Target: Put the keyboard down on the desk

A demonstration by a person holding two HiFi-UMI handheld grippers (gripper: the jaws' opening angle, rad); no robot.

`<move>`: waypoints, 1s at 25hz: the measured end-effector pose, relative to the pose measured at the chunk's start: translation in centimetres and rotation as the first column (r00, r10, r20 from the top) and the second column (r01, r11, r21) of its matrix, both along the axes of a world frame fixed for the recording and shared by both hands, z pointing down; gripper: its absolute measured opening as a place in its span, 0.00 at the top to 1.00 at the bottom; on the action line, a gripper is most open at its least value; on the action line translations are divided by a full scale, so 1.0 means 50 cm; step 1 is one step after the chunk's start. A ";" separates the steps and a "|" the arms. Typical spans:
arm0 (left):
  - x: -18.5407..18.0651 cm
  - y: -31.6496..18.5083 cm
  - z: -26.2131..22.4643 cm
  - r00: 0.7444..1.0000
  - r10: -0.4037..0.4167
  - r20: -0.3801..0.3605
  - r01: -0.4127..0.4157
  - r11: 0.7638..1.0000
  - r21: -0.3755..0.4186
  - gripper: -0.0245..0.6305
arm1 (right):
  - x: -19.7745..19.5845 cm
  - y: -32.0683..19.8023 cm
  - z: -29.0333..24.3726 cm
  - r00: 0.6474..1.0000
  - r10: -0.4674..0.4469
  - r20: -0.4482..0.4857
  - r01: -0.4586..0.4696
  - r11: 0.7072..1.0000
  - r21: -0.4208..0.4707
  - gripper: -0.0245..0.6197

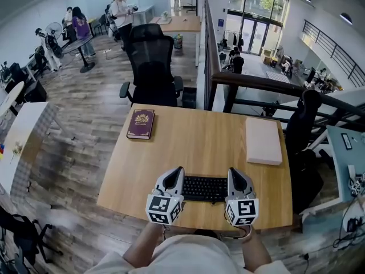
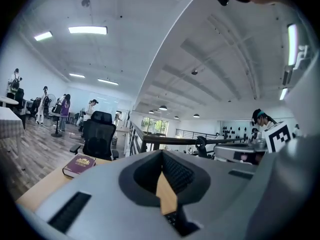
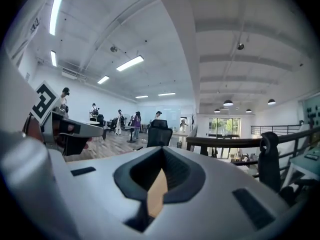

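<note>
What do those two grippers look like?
Both the left gripper and right gripper are pale grey pointed shells with dark inner linings. Each carries a white cube printed with black square markers. The person wears a light-coloured top.

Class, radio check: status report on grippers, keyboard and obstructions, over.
Left gripper shut, right gripper shut, both empty. Keyboard flat on desk, between them. Book, white pad well clear.
</note>
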State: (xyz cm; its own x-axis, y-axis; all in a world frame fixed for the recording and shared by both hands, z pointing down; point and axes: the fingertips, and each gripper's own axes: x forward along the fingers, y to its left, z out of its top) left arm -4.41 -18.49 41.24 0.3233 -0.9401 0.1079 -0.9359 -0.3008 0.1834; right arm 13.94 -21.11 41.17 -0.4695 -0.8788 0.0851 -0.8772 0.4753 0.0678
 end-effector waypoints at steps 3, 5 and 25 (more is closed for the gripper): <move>-0.004 -0.003 -0.024 1.000 -0.008 0.013 0.008 1.000 0.018 0.95 | 0.005 -0.001 -0.041 1.000 0.011 0.013 -0.012 0.999 0.041 0.96; -0.006 -0.006 -0.033 1.000 -0.014 0.018 0.013 1.000 0.028 0.95 | 0.008 -0.001 -0.057 1.000 0.020 0.012 -0.021 0.998 0.060 0.96; 0.008 -0.011 -0.045 1.000 -0.010 0.027 0.009 0.999 0.045 0.95 | -0.016 0.000 -0.061 1.000 -0.004 0.013 0.003 0.997 0.073 0.96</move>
